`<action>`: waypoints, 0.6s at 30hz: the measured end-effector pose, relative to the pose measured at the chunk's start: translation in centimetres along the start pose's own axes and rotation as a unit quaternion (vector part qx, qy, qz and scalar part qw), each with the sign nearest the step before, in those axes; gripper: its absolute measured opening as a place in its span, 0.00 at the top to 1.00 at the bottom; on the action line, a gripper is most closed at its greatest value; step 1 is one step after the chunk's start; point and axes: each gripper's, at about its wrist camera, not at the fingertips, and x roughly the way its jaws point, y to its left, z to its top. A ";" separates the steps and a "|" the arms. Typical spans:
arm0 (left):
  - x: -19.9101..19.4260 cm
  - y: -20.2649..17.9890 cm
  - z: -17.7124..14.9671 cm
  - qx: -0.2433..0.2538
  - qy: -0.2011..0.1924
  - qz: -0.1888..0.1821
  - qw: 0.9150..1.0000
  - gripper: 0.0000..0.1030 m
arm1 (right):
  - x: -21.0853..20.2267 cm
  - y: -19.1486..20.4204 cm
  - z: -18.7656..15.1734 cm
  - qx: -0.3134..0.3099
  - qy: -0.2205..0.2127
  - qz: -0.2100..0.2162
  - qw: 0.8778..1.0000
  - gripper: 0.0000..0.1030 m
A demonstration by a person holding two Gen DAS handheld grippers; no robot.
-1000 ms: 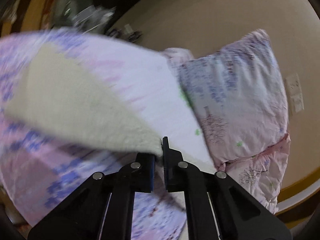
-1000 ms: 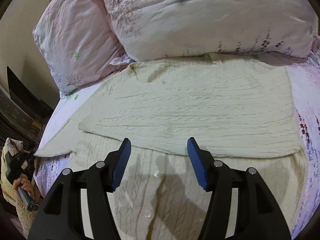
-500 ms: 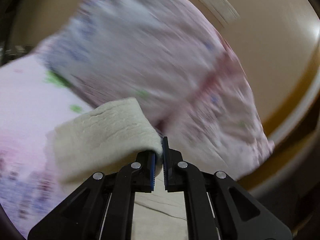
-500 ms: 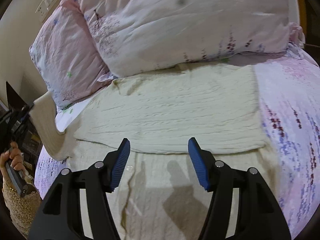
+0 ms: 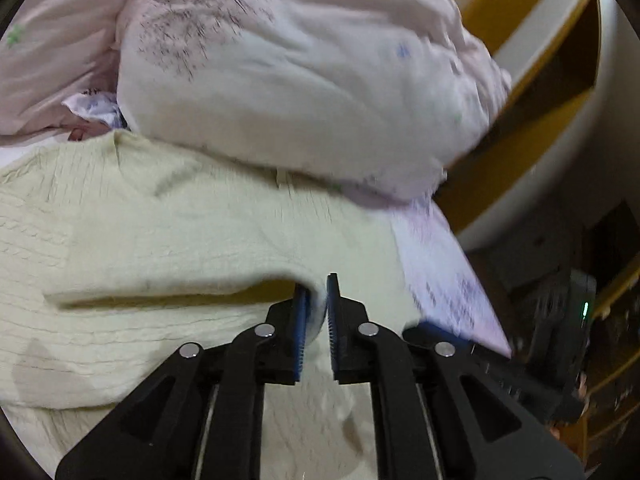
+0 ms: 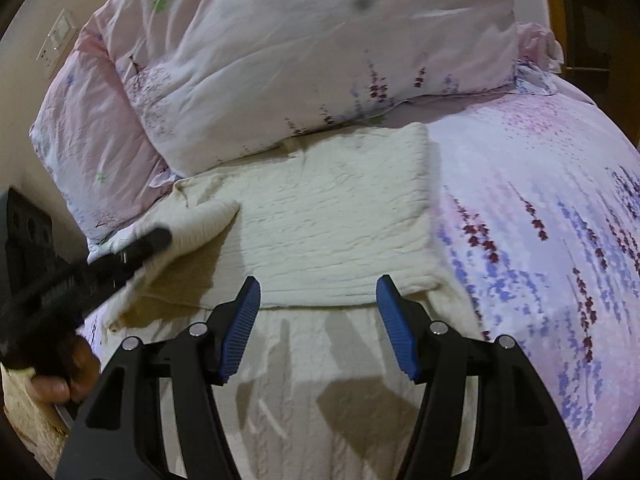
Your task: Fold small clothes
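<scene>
**Left sleeve carried in over the sweater**

Swung round from the bed's left edge within the last second, the left tool (image 5: pixel 316 308) now hangs over the sweater, bringing the sleeve with it; a second ago that sleeve trailed out across the sheet, well clear of the body.

Largest first: the bed (image 6: pixel 540 216), with its lavender-print sheet, carries everything. Two pillows (image 6: pixel 280 52) lie across its head, and the lower one rests on the sweater's far edge. The cream knit sweater (image 6: pixel 332 232) lies flat between the pillows and the tools, its far portion already doubled toward the viewer, with a fold line running crosswise just ahead of the right tool. The sleeve (image 6: pixel 192 224) rises off the sweater's left side and crosses above the doubled panel.

The left tool is clamped on the sleeve's end; in its own view the knit bulges between the nearly closed blue pads (image 5: pixel 301 320). The right tool (image 6: pixel 318 320) stands wide open above the near part of the sweater and holds nothing.

What the coming move appears to depend on: the sleeve's long axis runs from the left shoulder toward the sweater's middle, and the panel it should land on lies ahead and to the right of the left tool. That tool alone holds the sleeve and is the nearer one, so laying it down likely falls to it. The right tool sits close to the crosswise fold and could pin it.
</scene>
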 end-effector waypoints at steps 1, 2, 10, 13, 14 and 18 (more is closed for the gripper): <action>-0.4 0.1 -0.2 0.003 0.002 -0.004 1.000 0.74 | -0.1 -0.1 0.0 0.000 -0.001 -0.001 1.000 0.42; -1.1 0.2 -0.5 0.005 0.001 -0.013 1.000 0.54 | -0.2 0.0 0.0 0.000 -0.003 -0.001 1.000 0.42; -8.3 7.7 -1.5 -0.055 -0.049 0.041 0.996 0.38 | 0.3 6.7 0.4 -0.119 -0.007 0.041 0.992 0.42; -9.0 10.9 -2.1 -0.097 -0.049 0.062 0.992 0.41 | 1.3 11.5 -0.3 -0.204 -0.005 0.061 0.977 0.42; -9.0 11.8 -2.3 -0.109 -0.044 0.067 0.991 0.43 | 1.8 13.1 -0.7 -0.235 -0.004 0.063 0.970 0.42; -8.4 14.5 -3.4 -0.146 -0.024 0.082 0.986 0.44 | 4.3 18.6 -2.3 -0.332 0.002 0.047 0.942 0.43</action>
